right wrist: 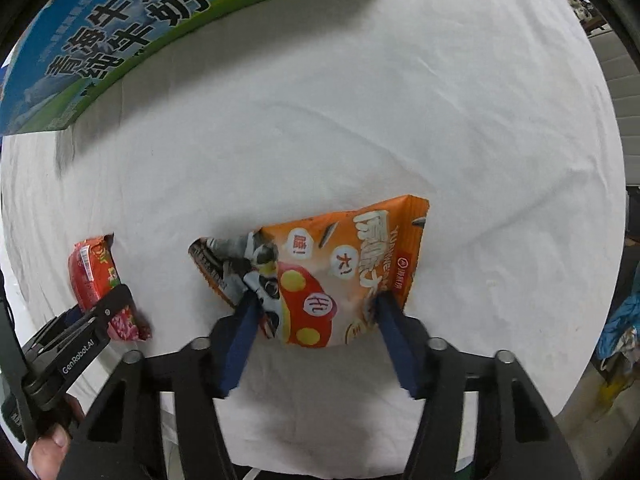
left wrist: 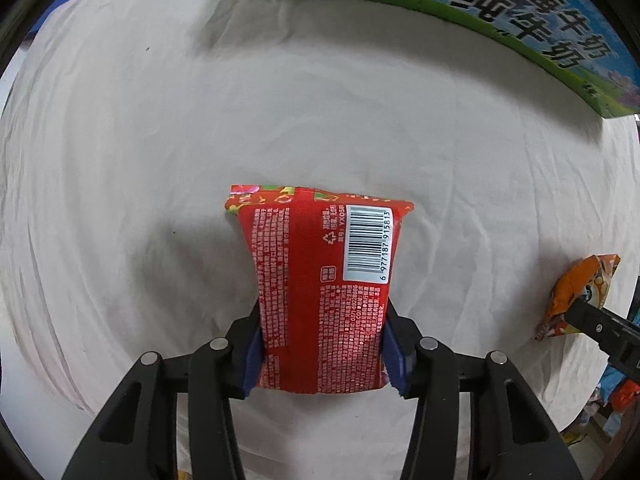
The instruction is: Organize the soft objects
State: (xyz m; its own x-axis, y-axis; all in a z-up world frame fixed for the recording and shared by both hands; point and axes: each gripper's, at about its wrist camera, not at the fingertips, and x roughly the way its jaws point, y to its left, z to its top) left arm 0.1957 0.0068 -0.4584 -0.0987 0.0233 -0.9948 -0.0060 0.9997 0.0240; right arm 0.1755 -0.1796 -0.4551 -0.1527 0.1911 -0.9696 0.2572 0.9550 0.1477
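Note:
My left gripper [left wrist: 322, 312] is shut on a red snack packet [left wrist: 320, 264], barcode side up, held over the white cloth. The same packet shows at the left of the right wrist view [right wrist: 94, 276], with the left gripper [right wrist: 112, 308] on it. My right gripper [right wrist: 314, 300] is shut on an orange snack bag [right wrist: 340, 264] with cartoon print, its blue pads pressing both lower sides. That bag also shows at the right edge of the left wrist view [left wrist: 580, 292], held by the right gripper [left wrist: 580, 308].
A green and blue milk carton box stands at the back of the table [left wrist: 520, 20], also in the right wrist view [right wrist: 120, 28]. A wrinkled white cloth [left wrist: 280, 112] covers the table. Clutter lies beyond the right table edge [right wrist: 620, 328].

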